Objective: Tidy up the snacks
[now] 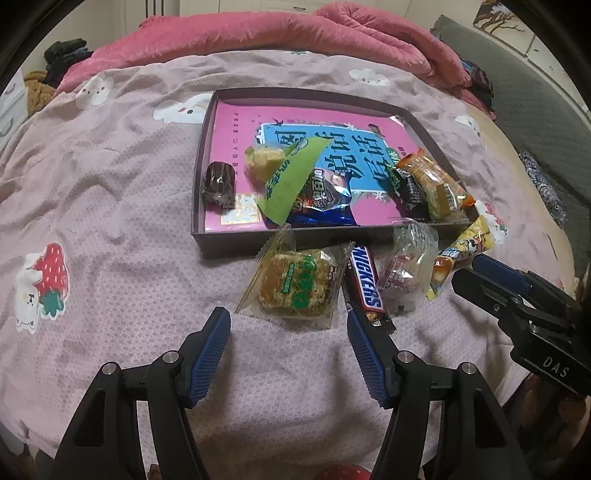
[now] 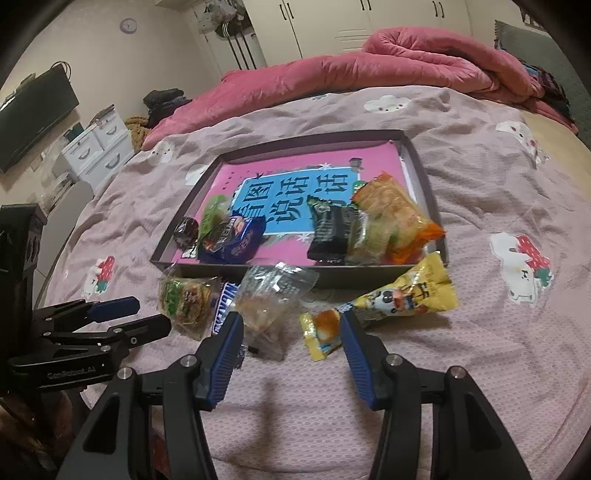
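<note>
Your right gripper point(image 2: 288, 332) hangs released with nothing between its pads, the small yellow packet point(image 2: 322, 330) lying on the bedspread point(image 2: 480, 332) just inside its right finger, near side of the box point(image 2: 369, 281), long axis running near-to-far.

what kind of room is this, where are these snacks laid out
Most likely a bedroom. The snacks lie on a bed under a pale pink cartoon-print bedspread, with a rumpled deep pink quilt behind, tall white wardrobe doors and a small white drawer unit beside it.
</note>
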The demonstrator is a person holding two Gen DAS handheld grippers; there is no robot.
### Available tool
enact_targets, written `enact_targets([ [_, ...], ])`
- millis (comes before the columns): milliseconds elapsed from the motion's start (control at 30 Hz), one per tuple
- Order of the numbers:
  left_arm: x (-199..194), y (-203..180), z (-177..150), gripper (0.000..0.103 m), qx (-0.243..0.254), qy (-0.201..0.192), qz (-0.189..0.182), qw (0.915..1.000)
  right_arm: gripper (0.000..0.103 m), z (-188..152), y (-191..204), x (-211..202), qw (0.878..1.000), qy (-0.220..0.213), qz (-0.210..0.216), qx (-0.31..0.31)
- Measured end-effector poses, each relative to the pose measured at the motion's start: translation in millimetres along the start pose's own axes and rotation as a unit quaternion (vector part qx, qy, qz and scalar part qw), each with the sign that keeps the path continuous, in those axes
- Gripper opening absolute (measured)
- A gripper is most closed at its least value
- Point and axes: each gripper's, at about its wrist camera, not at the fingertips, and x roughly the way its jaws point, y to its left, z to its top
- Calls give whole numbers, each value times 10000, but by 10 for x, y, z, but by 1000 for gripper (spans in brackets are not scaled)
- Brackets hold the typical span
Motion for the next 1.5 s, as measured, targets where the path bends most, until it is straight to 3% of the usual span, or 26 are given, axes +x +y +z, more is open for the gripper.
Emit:
enact_targets([
  [300,78,30,-14,67,-57,107,-32,9999,60,-42,71,110,9997,181,147,0],
  [767,322,3,113,68,-82,260,-67,9996,60,-36,66,211,9994,277,191,118],
  [933,376,32,141,74,-131,264,-45,9996,61,-7,88,269,9992,309,224,152],
  [1200,432,52,165,75,-158,264,-97,9995,61,34,101,398,9985,403,290,222],
  [1500,454,67,175,76,-196,254,-132,9994,61,65,43,548,9968,473,511,383],
])
